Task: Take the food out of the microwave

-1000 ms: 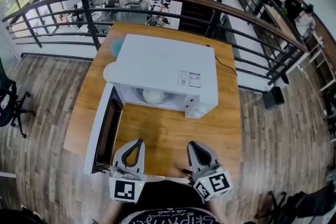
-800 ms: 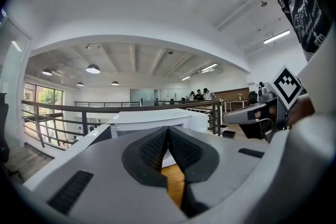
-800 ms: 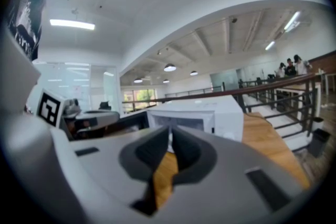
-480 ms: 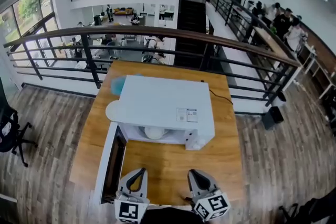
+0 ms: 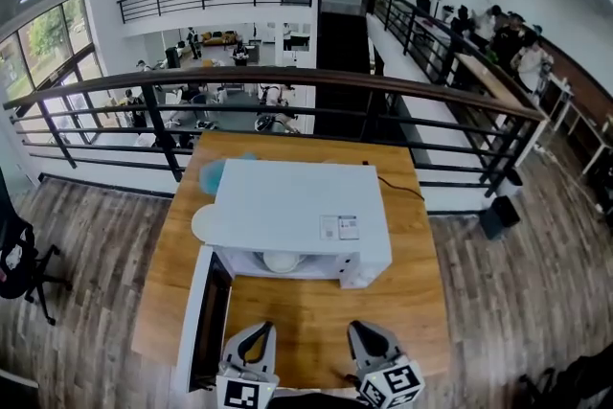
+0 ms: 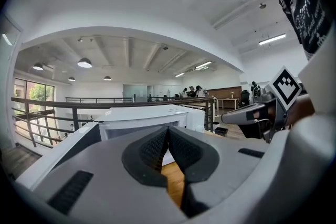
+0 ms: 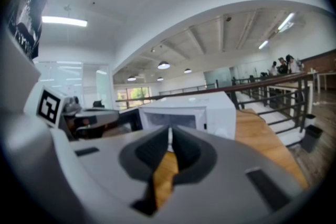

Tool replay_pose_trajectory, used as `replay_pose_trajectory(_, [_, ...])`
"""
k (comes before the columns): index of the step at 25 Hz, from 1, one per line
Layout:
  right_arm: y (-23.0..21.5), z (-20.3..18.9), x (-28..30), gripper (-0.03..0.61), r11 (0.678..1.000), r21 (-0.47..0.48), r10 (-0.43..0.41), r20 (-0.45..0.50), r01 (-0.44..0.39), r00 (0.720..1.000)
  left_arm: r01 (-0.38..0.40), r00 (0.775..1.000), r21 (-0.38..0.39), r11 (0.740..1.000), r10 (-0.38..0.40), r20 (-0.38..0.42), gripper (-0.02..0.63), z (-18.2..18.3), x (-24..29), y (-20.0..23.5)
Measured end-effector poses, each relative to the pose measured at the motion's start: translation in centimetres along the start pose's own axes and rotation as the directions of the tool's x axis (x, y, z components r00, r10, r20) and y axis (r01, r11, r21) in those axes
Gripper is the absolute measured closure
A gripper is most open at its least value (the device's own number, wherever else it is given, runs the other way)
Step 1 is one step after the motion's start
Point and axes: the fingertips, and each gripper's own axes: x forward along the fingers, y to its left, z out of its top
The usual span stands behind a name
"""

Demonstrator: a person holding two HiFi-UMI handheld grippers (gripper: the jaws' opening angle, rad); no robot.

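Note:
A white microwave (image 5: 302,206) stands on the wooden table (image 5: 421,283), its door (image 5: 203,316) swung open to the left. Inside the cavity lies a white dish of food (image 5: 283,261). My left gripper (image 5: 254,337) and right gripper (image 5: 364,336) hover side by side over the table's near edge, well short of the opening. Both are shut with nothing between their pads. The left gripper view shows its closed tips (image 6: 168,131) aimed at the microwave (image 6: 142,115). The right gripper view shows its closed tips (image 7: 170,134) and the microwave (image 7: 184,110) ahead.
A white plate (image 5: 203,223) and a light blue object (image 5: 213,172) sit on the table left of and behind the microwave. A dark railing (image 5: 287,81) runs behind the table. An office chair (image 5: 19,254) stands on the floor at left.
The head view has tilted upward, so the microwave, table and grippers sit lower in the picture. Both grippers stay shut in front of the open microwave.

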Motion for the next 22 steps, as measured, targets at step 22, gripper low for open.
replay_pose_trajectory(22, [1.0, 1.6, 3.1, 0.538, 0.999, -0.024, 0.048, -0.009, -0.048, 0.999, -0.045, 0.999, -0.004, 0.999, 0.045, 0.008, 0.581, -0.4, 0.8, 2.8])
